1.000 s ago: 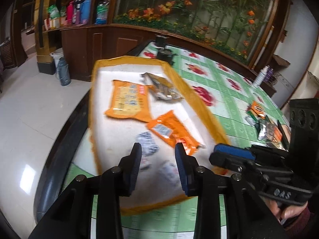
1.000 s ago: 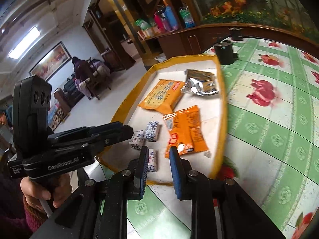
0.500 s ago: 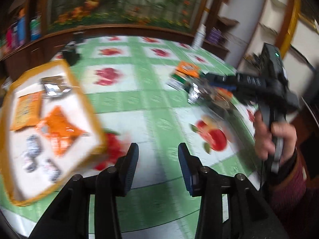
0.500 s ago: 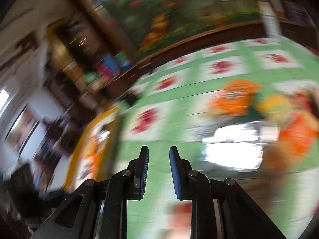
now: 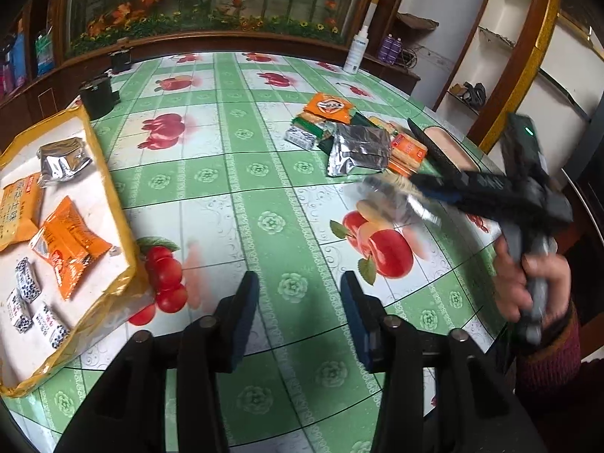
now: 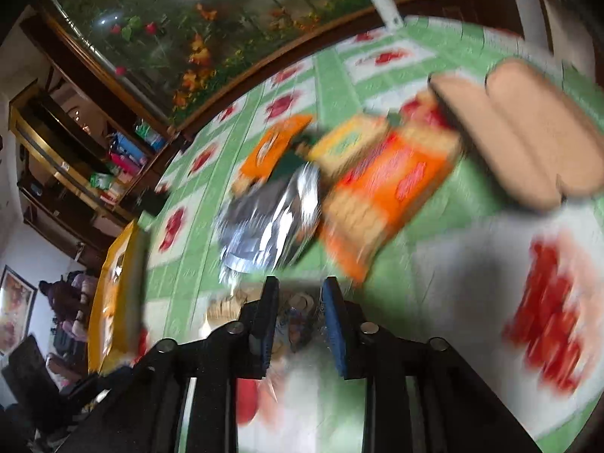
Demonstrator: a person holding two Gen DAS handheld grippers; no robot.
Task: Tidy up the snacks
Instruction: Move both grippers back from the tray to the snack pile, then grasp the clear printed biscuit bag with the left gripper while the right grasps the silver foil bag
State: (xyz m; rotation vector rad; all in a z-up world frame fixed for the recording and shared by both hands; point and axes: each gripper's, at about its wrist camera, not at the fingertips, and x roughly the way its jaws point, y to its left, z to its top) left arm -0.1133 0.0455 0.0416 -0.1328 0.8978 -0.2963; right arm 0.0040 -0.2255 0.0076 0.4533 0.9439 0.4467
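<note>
Snacks (image 5: 358, 143) heaped on the counter (image 5: 264, 188), tray (image 5: 113, 204) part-filled; right hand-held gripper (image 6: 298, 321) nearing the pile, left hand-held gripper (image 5: 298, 317) hovering, both just opening, empty; next, close on one packet.

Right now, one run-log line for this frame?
phase: reaching for snack pile | left gripper: open, empty, jaws just opening | right gripper: open over a blurred clear packet | tray: part filled

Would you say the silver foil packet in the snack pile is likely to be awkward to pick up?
Probably a little. The silver foil packet looks creased and puffy, so it should give and crumple. Its shiny skin may be slippery. It seems light, and it overlaps neighbouring snacks, so those may shift.
</note>
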